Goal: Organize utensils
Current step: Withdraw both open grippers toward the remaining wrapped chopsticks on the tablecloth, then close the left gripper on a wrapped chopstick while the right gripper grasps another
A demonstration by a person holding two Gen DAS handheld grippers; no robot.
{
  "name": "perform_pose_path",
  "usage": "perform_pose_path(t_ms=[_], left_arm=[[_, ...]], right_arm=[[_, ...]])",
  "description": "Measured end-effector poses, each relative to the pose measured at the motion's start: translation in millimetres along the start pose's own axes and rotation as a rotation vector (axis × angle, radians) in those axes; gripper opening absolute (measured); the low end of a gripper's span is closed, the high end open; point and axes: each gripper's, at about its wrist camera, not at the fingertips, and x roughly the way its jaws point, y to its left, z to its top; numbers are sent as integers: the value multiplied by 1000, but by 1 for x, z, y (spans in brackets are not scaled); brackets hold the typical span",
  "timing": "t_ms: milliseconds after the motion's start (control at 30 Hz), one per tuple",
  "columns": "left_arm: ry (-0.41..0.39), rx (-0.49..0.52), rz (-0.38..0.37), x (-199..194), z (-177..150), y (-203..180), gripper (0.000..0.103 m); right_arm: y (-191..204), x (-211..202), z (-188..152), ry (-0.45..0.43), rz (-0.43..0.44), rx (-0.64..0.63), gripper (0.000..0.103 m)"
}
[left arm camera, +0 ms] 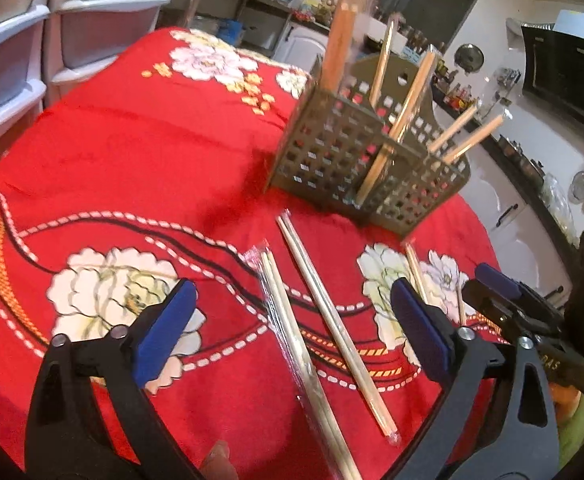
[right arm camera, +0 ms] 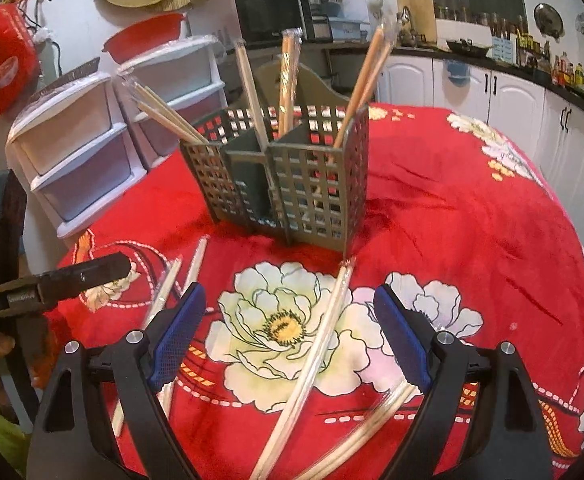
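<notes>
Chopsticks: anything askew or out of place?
Yes. Several wrapped pairs lie loose and splayed on the red cloth, outside the caddy. Those inside the caddy lean at scattered angles. Nothing looks damaged.

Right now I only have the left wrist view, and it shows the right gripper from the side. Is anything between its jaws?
Observer: Nothing is held. The right gripper is open, and one wrapped chopstick pair lies on the red tablecloth between its fingers, untouched.
Operator: Is there another loose pair near that gripper?
Observer: Yes. A second wrapped pair lies lower in the right wrist picture, with its far end beside the right-hand finger.
Operator: Does the first pair point at the holder?
Observer: Roughly. Its far tip stops just short of the near corner of the grid utensil holder.
</notes>
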Motion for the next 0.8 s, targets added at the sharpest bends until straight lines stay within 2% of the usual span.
perform_pose_path(t_ms=[300,433,600,733,800], left_arm=[[107,-35,-44,31,-2,8,47],[115,-24,-47,36,1,8,43],[123,-33,-40,42,6,14,28],[126,-72,-53,45,11,23,23],[128,-87,-51,45,12,26,18]], right_arm=[[-12,26,2,70,-7,22,83],[-20,39,8,97,-19,37,82],[-31,58,12,144,-33,62,76],[-39,73,14,177,-39,88,71],[-39,80,16,192,-39,88,67]])
